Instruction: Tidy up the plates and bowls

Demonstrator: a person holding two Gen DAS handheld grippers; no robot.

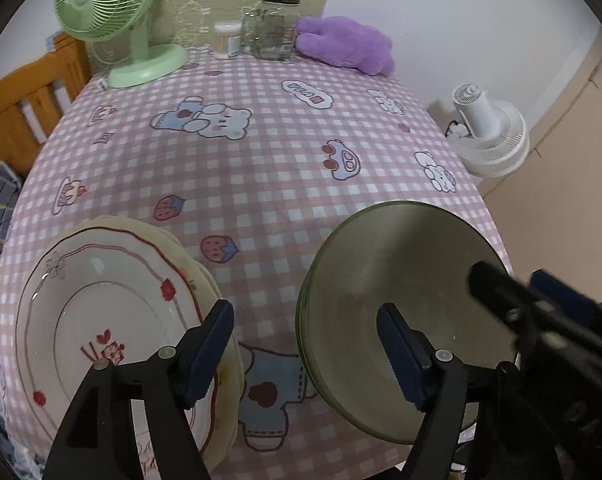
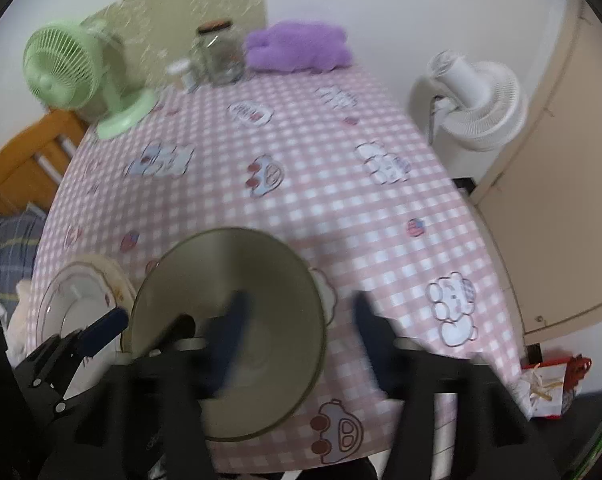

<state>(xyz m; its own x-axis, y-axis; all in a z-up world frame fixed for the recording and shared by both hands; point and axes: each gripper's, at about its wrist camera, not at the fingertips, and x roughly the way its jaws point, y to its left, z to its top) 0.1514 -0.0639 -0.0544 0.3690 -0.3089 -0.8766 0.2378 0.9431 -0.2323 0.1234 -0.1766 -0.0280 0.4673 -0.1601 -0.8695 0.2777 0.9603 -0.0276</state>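
Observation:
A stack of cream plates (image 1: 113,320) with red flower trim lies at the table's near left; it also shows in the right wrist view as the plates (image 2: 77,300). To its right sits an olive green bowl (image 1: 401,300), the same bowl (image 2: 237,312) in the right wrist view. My left gripper (image 1: 305,354) is open: one finger hangs over the plates' right edge, the other over the bowl's inside, with only tablecloth between them. My right gripper (image 2: 301,340) is open and blurred, straddling the bowl's right rim without pressing on it. Each gripper shows in the other's view: the right gripper (image 1: 513,284) and the left gripper (image 2: 141,328).
The pink checked tablecloth (image 1: 261,168) covers the table. At the back stand a green fan (image 1: 117,20), a glass jar (image 1: 273,28), a small white tub (image 1: 227,40) and a purple plush (image 1: 349,44). A white fan (image 2: 473,104) stands off the right edge, a wooden frame (image 1: 25,96) to the left.

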